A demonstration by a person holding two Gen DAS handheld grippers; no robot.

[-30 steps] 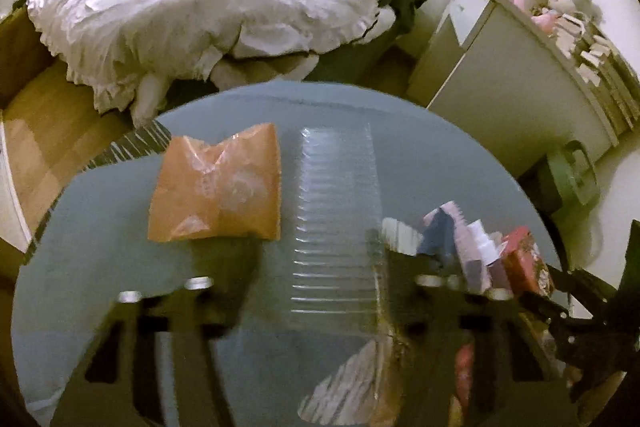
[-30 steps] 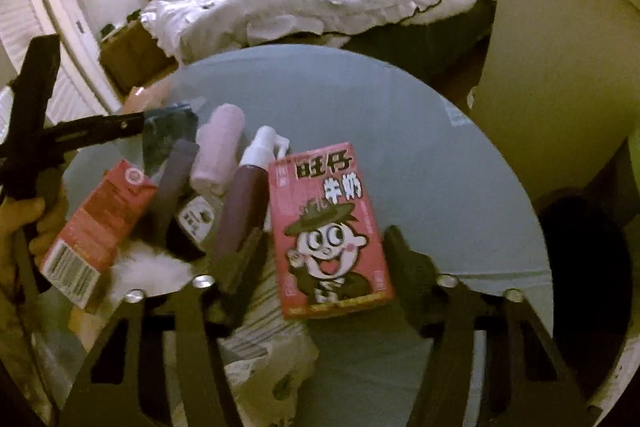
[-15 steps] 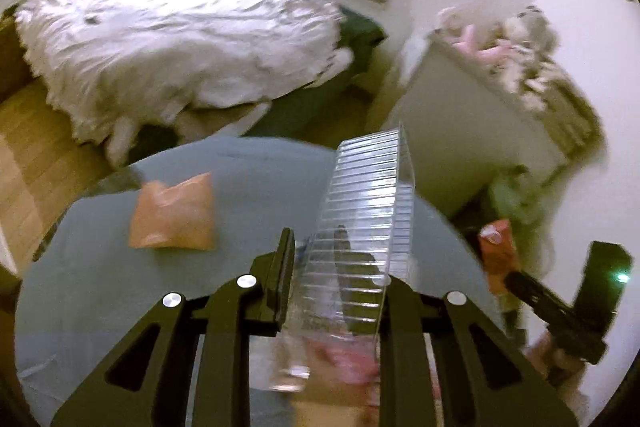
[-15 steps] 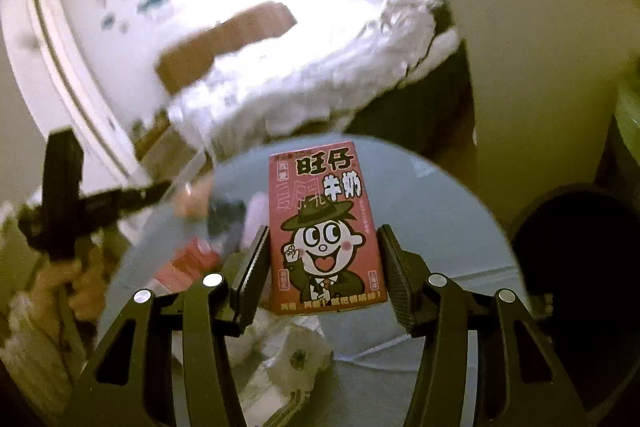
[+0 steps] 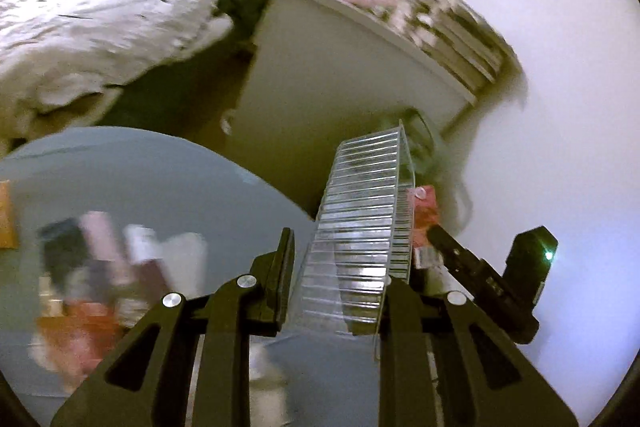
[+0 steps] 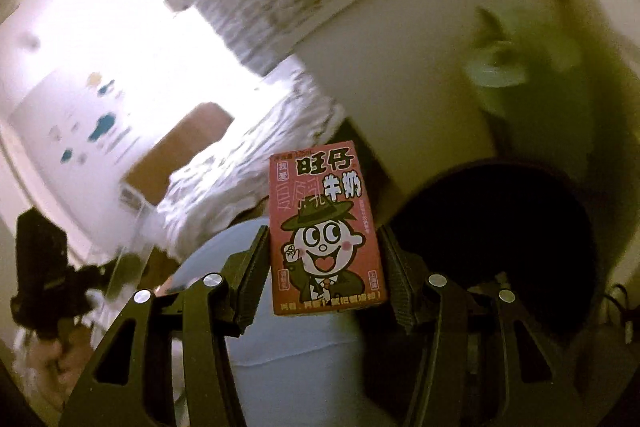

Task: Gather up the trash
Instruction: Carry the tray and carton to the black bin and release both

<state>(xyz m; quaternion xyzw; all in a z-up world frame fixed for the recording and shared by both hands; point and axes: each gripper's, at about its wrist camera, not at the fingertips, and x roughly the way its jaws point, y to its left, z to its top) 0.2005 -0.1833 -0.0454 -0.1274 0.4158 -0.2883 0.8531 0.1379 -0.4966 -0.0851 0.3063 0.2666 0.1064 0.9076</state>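
From the left wrist camera, far left, a blurred heap of litter [image 5: 108, 267] lies on the round grey-blue table [image 5: 160, 167]: pinkish tubes, something dark, something red, none of it sharp enough to name. An orange scrap [image 5: 6, 215] peeks in at the picture's left edge. Behind the table a rumpled white duvet [image 5: 92, 27] covers a bed. Moving right, the left gripper [image 5: 336, 283] has its black jaws drawn narrow and clamped on a clear ribbed plastic tray [image 5: 360, 219], which stands tilted up off the table, its far end leaning right. Behind it is a pale cabinet [image 5: 340, 75] with soft toys and stacked books on top. Just right of the tray, the right gripper [image 5: 436, 239] shows side-on with a red carton [image 5: 424, 219] in it, white wall beyond.

Over to the right wrist camera. At far left the left gripper appears as a dark blurred shape, the tray's clear edge beside it. Centre frame, the right gripper [image 6: 324, 267] has its jaws about half spread and pressed on both sides of that carton, a red milk box printed with a wide-eyed cartoon boy in a hat. It is up in the air, upright, above the table's edge. To the right, a round black bin [image 6: 500, 235] gapes open below the carton, beside the pale cabinet.
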